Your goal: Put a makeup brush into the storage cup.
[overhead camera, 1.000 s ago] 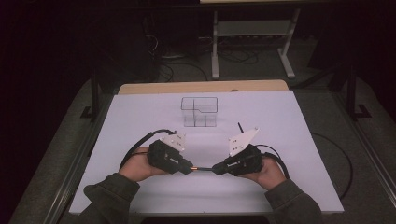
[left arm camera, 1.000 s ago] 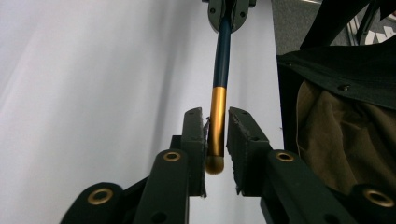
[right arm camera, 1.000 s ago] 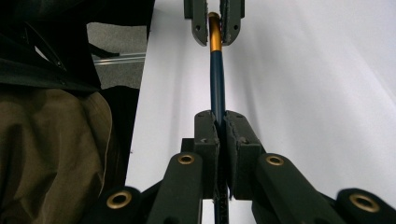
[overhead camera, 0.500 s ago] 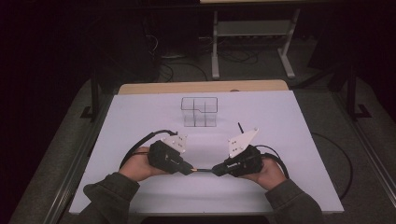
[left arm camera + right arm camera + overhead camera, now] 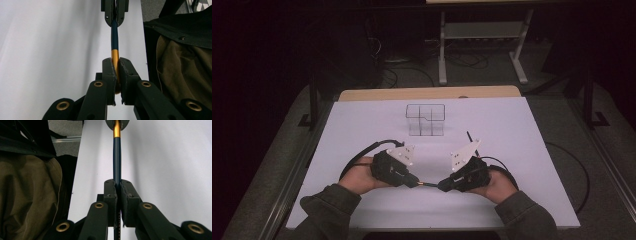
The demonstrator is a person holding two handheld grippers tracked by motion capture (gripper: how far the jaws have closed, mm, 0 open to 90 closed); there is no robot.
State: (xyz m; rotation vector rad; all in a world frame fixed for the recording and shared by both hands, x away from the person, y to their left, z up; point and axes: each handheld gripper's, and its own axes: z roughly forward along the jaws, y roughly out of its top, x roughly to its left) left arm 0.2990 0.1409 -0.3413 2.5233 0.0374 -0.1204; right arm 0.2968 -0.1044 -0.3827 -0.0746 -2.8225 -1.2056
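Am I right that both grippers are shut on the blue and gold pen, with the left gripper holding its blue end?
Not quite: the left gripper clamps the gold end of the pen, as the left gripper view shows. The right gripper holds the blue end.

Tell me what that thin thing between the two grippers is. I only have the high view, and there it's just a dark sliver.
Observer: It's a slim, pen-like rod, dark blue with a gold section at one end.
Operator: Say which gripper has the gold end.
Observer: The left gripper. Its jaws are shut on the gold part.
Operator: Check the right one's grip.
Observer: The right gripper is shut on the blue end, and the rod runs straight out from between its jaws.
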